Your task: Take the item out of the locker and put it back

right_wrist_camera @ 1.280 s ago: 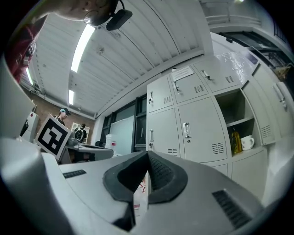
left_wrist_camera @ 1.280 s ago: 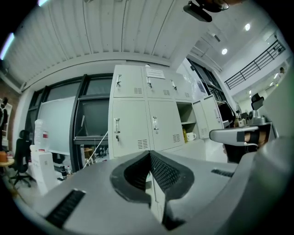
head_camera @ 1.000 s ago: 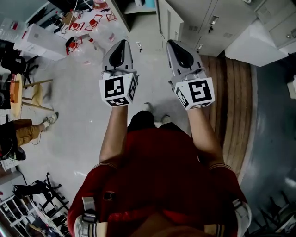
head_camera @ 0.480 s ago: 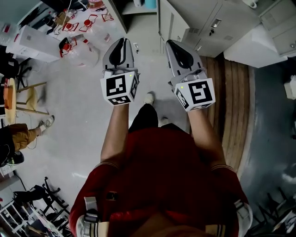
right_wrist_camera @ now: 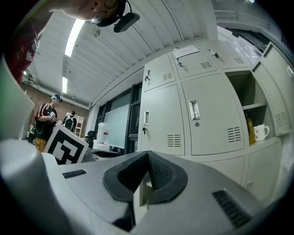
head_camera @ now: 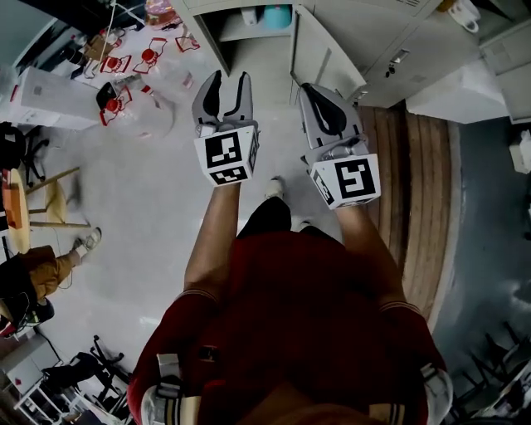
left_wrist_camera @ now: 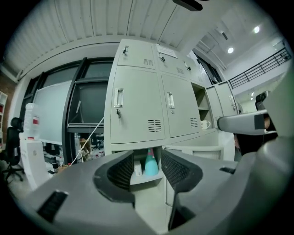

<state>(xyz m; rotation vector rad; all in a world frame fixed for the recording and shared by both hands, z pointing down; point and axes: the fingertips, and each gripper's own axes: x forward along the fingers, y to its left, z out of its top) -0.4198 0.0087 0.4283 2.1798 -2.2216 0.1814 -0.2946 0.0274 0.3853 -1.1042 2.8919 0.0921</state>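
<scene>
At the top of the head view a low locker compartment [head_camera: 228, 29] stands open, its door [head_camera: 319, 58] swung out to the right. On its shelf stand a teal bottle [head_camera: 276, 15] and a small white item [head_camera: 249, 15]. My left gripper [head_camera: 226, 83] points at it from short of the opening; its jaws have just been opening and hold nothing. In the left gripper view the teal bottle [left_wrist_camera: 150, 164] shows beyond the left gripper [left_wrist_camera: 147, 160], well apart from it. My right gripper [head_camera: 309, 87] is beside it, shut and empty; the right gripper [right_wrist_camera: 147, 158] faces closed locker doors [right_wrist_camera: 202, 119].
A wooden platform [head_camera: 415, 166] runs along the right by the lockers. A clear water jug [head_camera: 153, 112], a white box [head_camera: 50, 87] and clutter lie on the floor at left, with a stool [head_camera: 50, 191] and a seated person [head_camera: 33, 266]. An upper open locker holds a white mug [right_wrist_camera: 260, 132].
Both grippers moved forward toward the lockers, and the open compartment with the bottle came into view. The left jaws went from shut to open; the right stayed shut.
</scene>
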